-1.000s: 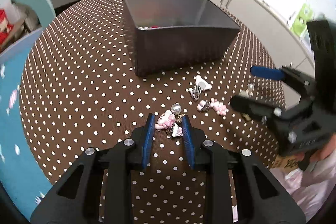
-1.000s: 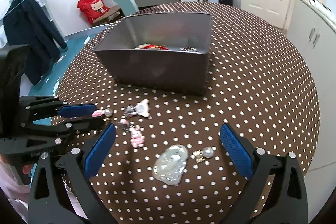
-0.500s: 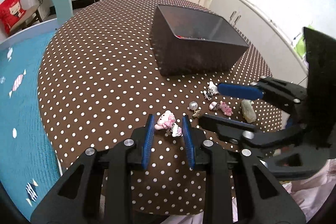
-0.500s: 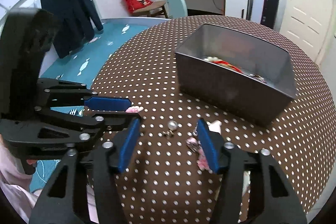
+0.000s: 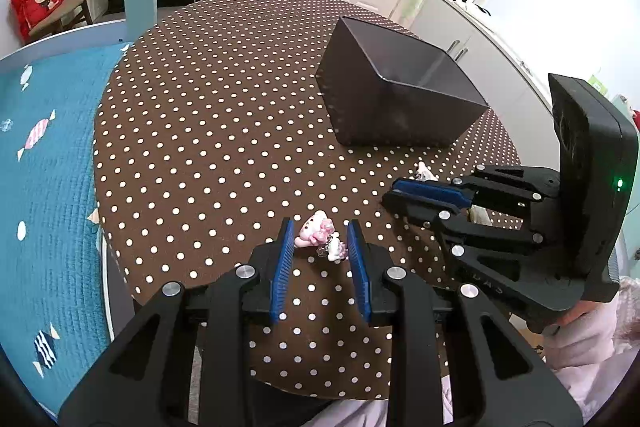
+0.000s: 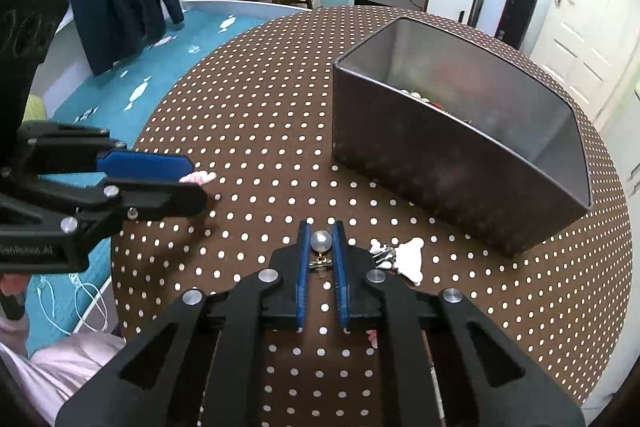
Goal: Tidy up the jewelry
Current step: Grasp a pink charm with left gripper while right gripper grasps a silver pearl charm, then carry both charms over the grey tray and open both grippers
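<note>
Grey bin [image 6: 460, 163] already holds a few pieces, and I've got my right gripper [image 6: 321, 247] just closing on the pearl earring [image 6: 321, 241] near its front wall, left gripper [image 5: 320, 247] clamping the pink charm [image 5: 316, 231], strays left on the tabletop [image 5: 224, 147].

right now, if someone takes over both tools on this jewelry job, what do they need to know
Left tool: shut on the pink charm, off the table.
Right tool: jaws have just been closing, now shut on the pearl earring.
Grey bin already holds some pieces.
Left on the dotted tablecloth: white charm beside the right tool, perhaps more hidden under it.
Next, likely: carry both pieces to the bin.
</note>
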`<state>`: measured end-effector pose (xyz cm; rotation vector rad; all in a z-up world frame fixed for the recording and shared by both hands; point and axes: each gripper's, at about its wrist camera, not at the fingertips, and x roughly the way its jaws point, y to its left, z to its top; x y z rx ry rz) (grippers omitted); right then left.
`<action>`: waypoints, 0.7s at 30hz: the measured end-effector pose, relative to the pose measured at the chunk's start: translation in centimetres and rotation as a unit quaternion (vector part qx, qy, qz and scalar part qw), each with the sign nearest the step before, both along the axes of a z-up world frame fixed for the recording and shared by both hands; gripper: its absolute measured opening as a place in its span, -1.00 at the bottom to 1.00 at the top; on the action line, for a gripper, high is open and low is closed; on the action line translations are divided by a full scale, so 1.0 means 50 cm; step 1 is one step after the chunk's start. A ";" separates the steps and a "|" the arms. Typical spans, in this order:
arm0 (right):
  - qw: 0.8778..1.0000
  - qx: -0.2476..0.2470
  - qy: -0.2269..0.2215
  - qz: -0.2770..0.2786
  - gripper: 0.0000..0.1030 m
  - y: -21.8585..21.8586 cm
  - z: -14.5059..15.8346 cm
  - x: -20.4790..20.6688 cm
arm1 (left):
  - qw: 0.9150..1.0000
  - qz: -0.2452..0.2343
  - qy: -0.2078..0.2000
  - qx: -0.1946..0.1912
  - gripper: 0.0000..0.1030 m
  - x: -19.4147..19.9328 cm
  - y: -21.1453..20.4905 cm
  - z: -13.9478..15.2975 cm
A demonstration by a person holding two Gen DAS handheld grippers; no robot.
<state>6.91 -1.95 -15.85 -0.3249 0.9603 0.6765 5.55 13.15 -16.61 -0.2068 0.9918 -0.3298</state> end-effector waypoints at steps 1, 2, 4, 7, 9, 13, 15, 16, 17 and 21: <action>1.000 0.002 0.002 -0.003 -0.80 -0.003 0.001 0.001 | 1.000 -0.001 0.000 0.000 -0.48 0.002 -0.002 0.000; 1.000 0.001 0.002 -0.006 -0.80 -0.005 0.001 0.003 | 1.000 -0.001 0.000 0.001 -0.48 0.004 -0.003 -0.001; 1.000 0.001 0.003 -0.008 -0.80 -0.008 0.001 0.005 | 1.000 -0.003 0.002 -0.002 -0.48 0.007 -0.008 -0.001; 1.000 0.002 0.000 -0.016 -0.81 -0.018 0.009 0.008 | 1.000 -0.009 -0.002 -0.001 -0.48 0.014 -0.018 0.004; 1.000 0.006 -0.005 -0.025 -0.80 -0.026 0.017 0.007 | 1.000 -0.014 -0.007 0.001 -0.48 0.019 -0.026 0.010; 0.999 0.009 -0.023 -0.032 -0.80 -0.042 0.044 0.008 | 1.000 -0.021 -0.017 0.000 -0.48 0.030 -0.044 0.023; 0.999 0.013 -0.029 -0.036 -0.80 -0.050 0.054 0.006 | 0.999 -0.025 -0.020 0.001 -0.48 0.035 -0.054 0.029; 0.999 0.014 -0.033 -0.039 -0.80 -0.054 0.059 0.007 | 0.999 -0.028 -0.023 0.001 -0.48 0.039 -0.060 0.034; 0.998 0.015 -0.038 -0.045 -0.80 -0.059 0.065 0.009 | 0.999 -0.031 -0.026 0.000 -0.48 0.043 -0.066 0.039; 0.996 0.034 -0.053 -0.063 -0.80 -0.085 0.094 0.020 | 0.998 -0.041 -0.044 -0.001 -0.48 0.066 -0.094 0.070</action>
